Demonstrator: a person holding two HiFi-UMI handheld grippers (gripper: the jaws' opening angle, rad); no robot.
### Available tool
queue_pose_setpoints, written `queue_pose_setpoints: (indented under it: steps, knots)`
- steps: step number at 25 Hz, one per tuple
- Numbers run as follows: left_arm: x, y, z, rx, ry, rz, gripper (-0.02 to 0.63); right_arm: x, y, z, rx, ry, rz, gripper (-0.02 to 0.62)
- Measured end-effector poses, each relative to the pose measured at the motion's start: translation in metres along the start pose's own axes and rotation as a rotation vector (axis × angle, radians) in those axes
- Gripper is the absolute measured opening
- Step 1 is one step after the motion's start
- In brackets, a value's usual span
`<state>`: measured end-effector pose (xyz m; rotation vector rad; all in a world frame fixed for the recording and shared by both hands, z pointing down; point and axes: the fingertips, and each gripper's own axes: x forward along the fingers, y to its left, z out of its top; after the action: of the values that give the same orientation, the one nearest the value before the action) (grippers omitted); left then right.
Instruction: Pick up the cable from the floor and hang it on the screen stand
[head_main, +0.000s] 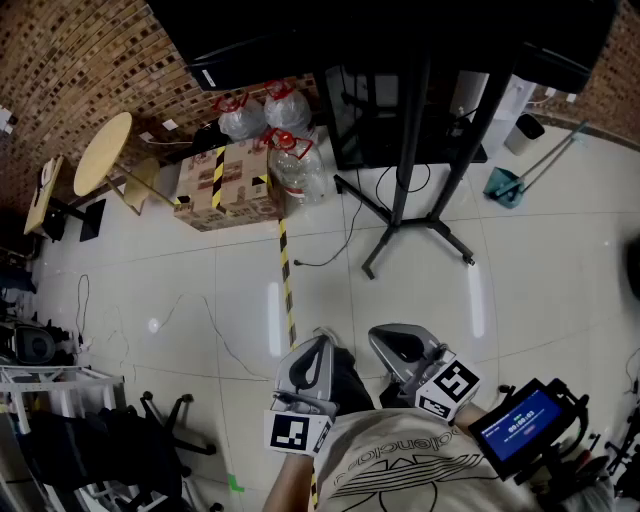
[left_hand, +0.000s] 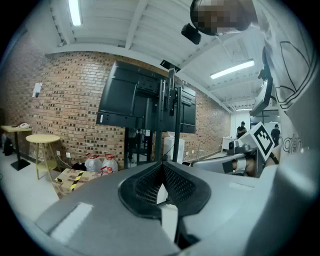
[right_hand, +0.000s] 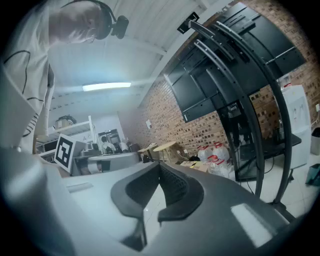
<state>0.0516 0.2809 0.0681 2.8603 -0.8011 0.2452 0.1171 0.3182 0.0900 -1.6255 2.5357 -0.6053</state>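
Left gripper (head_main: 318, 345) and right gripper (head_main: 385, 340), both hand-held, sit side by side close to the person's chest, at the near edge of the floor (head_main: 420, 290) as the head view shows it. Each gripper's own view shows the ribbed pads pressed together with nothing between them, so both are closed and empty: left (left_hand: 162, 167), right (right_hand: 159, 167).

The cable (head_main: 330, 257) is a thin dark line lying on the floor ahead of both grippers and well apart from them. Its near end lies just beside the striped tape (head_main: 287, 290). From there it runs away and to the right, then curves up toward the foot of the screen stand (head_main: 403, 200). Its long axis therefore lies on a diagonal, near-left to far-right.

The free end by the tape lies almost straight ahead of the left gripper, which appears to be the nearer of the two. The right gripper points more toward the stand's legs. Reaching the cable would call for a move forward and down to the floor.

A fainter wire (head_main: 215, 325) crosses the floor toward its left edge. Whether it belongs to the task cannot be told. Cardboard boxes (head_main: 225, 185) stand at the far edge, to the left of the stand.
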Motion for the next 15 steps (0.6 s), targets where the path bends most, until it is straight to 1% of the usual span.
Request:
queue_pose_setpoints:
  steps: [4,7,9,11,13,15]
  knots:
    - [-0.003,0.070,-0.023,-0.045,0.030,0.041,0.020,0.069,0.006,-0.013,0.022,0.050,0.014,0.003]
    - [-0.001,0.128,-0.032,-0.077,0.024,0.055,0.020,0.126,0.006,-0.017,0.057,0.086,0.028,0.003]
    - [0.004,0.168,-0.041,-0.099,0.025,0.067,0.020,0.163,0.005,-0.019,0.021,0.123,0.050,0.005]
    - [0.012,0.207,-0.051,-0.104,0.027,0.086,0.020,0.200,0.002,-0.026,-0.007,0.169,0.074,0.064]
    - [0.019,0.243,-0.063,-0.095,0.038,0.102,0.020,0.237,-0.001,-0.038,-0.015,0.204,0.097,0.067]
    - [0.027,0.274,-0.085,-0.096,0.060,0.125,0.020,0.270,-0.010,-0.062,-0.041,0.251,0.122,0.067]
